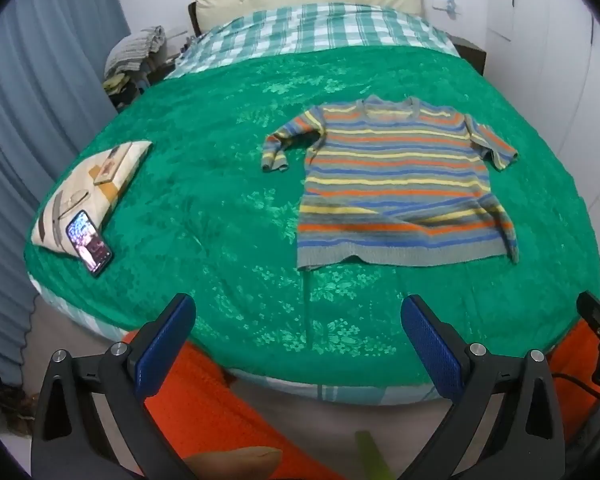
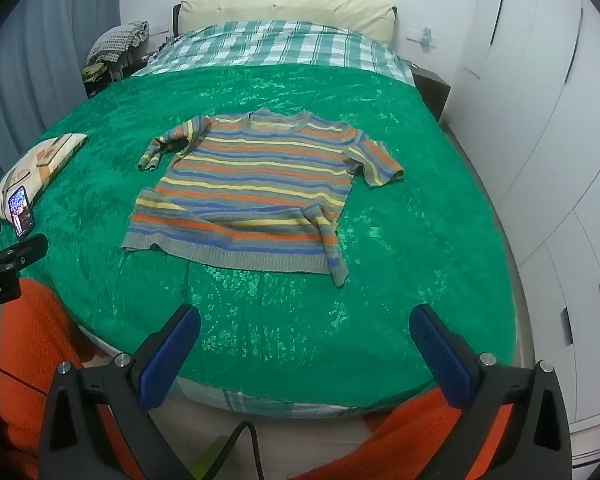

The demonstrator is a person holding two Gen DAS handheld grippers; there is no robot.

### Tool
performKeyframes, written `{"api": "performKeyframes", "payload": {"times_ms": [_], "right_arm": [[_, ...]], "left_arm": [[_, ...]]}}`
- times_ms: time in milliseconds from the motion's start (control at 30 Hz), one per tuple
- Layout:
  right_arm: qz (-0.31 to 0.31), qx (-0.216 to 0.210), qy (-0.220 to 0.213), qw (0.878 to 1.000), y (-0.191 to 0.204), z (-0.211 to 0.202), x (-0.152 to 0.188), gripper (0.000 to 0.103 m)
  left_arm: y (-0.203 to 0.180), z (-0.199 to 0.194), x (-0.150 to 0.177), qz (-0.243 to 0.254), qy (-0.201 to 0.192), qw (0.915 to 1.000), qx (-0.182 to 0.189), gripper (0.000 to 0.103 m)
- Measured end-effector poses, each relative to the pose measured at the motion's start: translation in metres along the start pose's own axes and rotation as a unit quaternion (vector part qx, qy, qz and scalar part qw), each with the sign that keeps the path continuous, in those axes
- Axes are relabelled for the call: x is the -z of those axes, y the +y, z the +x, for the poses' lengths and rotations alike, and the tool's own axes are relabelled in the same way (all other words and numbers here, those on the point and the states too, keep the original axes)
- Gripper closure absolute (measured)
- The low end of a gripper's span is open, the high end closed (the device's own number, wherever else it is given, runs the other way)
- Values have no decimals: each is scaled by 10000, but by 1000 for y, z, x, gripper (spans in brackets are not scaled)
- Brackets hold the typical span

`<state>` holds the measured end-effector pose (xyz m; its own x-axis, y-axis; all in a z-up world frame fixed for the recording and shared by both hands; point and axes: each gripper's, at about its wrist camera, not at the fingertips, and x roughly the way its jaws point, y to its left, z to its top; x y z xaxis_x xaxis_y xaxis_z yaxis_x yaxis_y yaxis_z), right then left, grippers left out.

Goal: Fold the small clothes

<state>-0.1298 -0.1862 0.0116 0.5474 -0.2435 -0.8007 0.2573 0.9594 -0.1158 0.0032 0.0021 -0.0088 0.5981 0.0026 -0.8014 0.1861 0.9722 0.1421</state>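
Green floral-textured bedspread (image 1: 220, 200) fills both views; on it lies the small knitted sweater with orange, yellow, blue and grey stripes (image 1: 400, 184), face up, collar toward the top of the frame, ribbed hem toward the bottom. Left wrist view: sweater sits right of centre. Right wrist view: centre-left (image 2: 252, 196).

Not flat yet. The sleeve at frame left is bunched and doubled back on itself. The sleeve at frame right is spread out. Lower right hem corner is twisted into a drooping tail, with diagonal wrinkles across the lower body.

Left gripper (image 1: 298, 322): blue-padded jaws spread wide, nothing between them, hanging over the near edge of the bed, well short of the hem. Right gripper (image 2: 305, 332): same, jaws wide and empty, also short of the hem. Neither touches fabric.

Step in hand, my read: start of the fold, approach only, nothing folded so far.

Next move likely calls for:
- smoothing first: pull the bunched sleeve straight, untwist the hem corner
- then pinch at the shoulder and hem on one side and bring that side in toward the middle
- thin knit on plush spread, so come in low and pinch only the sweater, not the cover

Off to the side, lower left of frame: patterned cream cushion (image 1: 96, 184) with a lit smartphone (image 1: 89, 241) at its near end. Well clear of the work.
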Motion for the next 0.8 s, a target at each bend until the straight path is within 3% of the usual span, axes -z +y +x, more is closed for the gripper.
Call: {"api": "performKeyframes", "payload": {"times_ms": [800], "right_arm": [[20, -20, 138, 9999, 3, 6, 1, 0]], "left_arm": [[-2, 7, 5, 164, 85, 9998, -77, 0]]}}
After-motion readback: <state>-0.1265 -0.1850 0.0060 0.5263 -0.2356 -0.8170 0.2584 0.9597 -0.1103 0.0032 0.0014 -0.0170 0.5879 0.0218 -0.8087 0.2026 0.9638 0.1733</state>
